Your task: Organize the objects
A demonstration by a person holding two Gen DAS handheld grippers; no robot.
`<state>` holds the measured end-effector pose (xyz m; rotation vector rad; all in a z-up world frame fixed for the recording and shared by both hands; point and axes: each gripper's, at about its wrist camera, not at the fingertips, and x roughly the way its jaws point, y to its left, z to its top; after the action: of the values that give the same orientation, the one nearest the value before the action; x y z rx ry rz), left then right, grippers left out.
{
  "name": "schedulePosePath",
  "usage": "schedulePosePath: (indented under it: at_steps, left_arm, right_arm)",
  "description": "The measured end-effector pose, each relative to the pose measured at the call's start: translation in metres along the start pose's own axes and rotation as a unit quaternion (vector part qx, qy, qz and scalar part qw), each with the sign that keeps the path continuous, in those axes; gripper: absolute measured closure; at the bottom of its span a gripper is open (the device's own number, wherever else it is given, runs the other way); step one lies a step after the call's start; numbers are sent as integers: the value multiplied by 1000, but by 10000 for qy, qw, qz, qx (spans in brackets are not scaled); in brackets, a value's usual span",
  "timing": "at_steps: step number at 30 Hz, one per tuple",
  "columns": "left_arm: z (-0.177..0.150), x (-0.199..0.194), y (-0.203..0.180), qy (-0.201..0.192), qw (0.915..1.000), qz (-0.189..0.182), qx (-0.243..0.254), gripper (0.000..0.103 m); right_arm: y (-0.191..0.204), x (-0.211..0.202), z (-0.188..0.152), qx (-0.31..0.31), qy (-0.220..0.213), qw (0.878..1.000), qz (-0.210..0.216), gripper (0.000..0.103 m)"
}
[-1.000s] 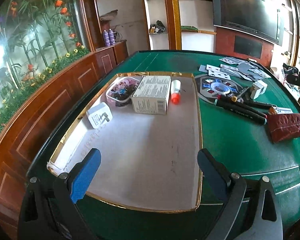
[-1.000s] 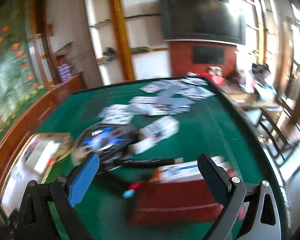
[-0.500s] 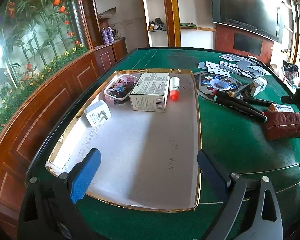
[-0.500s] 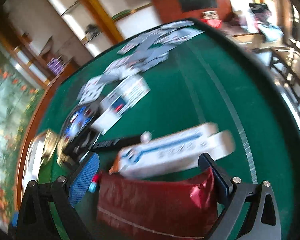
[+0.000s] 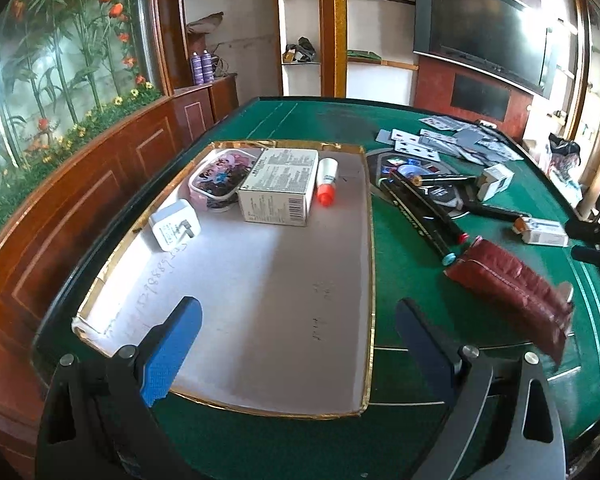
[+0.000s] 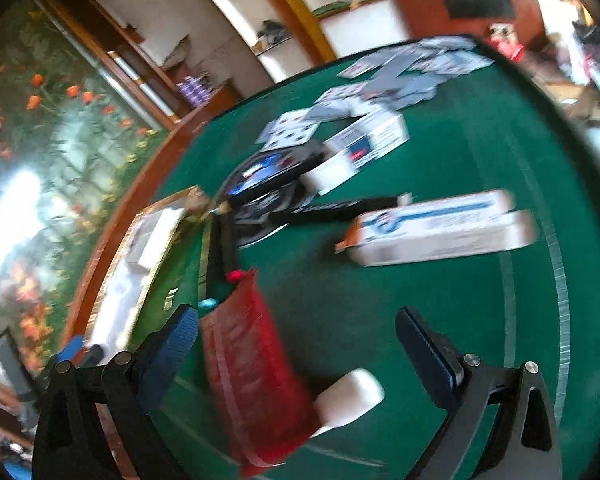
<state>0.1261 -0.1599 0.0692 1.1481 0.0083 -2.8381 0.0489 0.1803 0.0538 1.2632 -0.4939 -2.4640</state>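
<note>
Left tool (image 5: 296,338): released, fingers spread wide, nothing between them, hovering over the near end of a gold-rimmed white tray (image 5: 370,280) on the green bench (image 5: 412,276).

At the tray's far end: clear plastic tub (image 5: 220,176) with dark, colourful contents; printed white carton (image 5: 278,186) touching its right side; white tube with an orange-red cap (image 5: 326,180) just right of the carton; white plug adapter (image 5: 175,229) near the left rim, apart from the tub. Faint handwriting on the tray floor.

Right of the tray, on the felt: round dark disc (image 5: 414,178) with black markers (image 5: 424,212) lying across it and toward the near side; small white box (image 5: 494,181) beside the disc; scattered playing cards (image 5: 444,142) farther back; flat white-and-orange box (image 5: 542,231) toward the right edge; dark red leather pouch (image 5: 508,286) near the marker tips, lying diagonally, blurred at its near end.

Right tool (image 6: 298,342): likewise released, fingers wide apart, tilted over the bench, view blurred. Between its fingers and close to the left one, the red pouch (image 6: 256,372), with a small white block (image 6: 350,400) touching its right side. Cannot tell whether the left finger touches the pouch. Farther off: long white box (image 6: 440,230), a black marker (image 6: 340,208), the disc (image 6: 272,176), cards (image 6: 396,80), and the tray (image 6: 140,248) at the left.
</note>
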Motion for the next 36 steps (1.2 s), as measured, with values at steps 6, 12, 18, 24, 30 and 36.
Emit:
schedulePosePath:
  at_steps: [6, 12, 18, 24, 30, 36]
  left_arm:
    - [2, 1, -5, 94, 9992, -364, -123, 6]
    - [19, -3, -9, 18, 9949, -913, -419, 6]
    - [24, -8, -15, -2, 9926, -1115, -490, 6]
    - [17, -14, 0, -146, 9935, -988, -554, 6]
    - [13, -1, 11, 24, 9926, -1065, -578, 6]
    - [13, 7, 7, 113, 9916, -1188, -497, 6]
  right_arm:
    - [37, 9, -9, -746, 66, 9960, -478, 2]
    - [83, 39, -23, -1688, 173, 9809, -954, 2]
    - [120, 73, 15, -2114, 176, 9680, -1337, 5]
    - [124, 128, 56, -1801, 721, 9723, -1307, 44]
    - [128, 168, 71, -1730, 924, 9678, -1577, 50]
    - [143, 188, 70, -1928, 1007, 9601, -1757, 85]
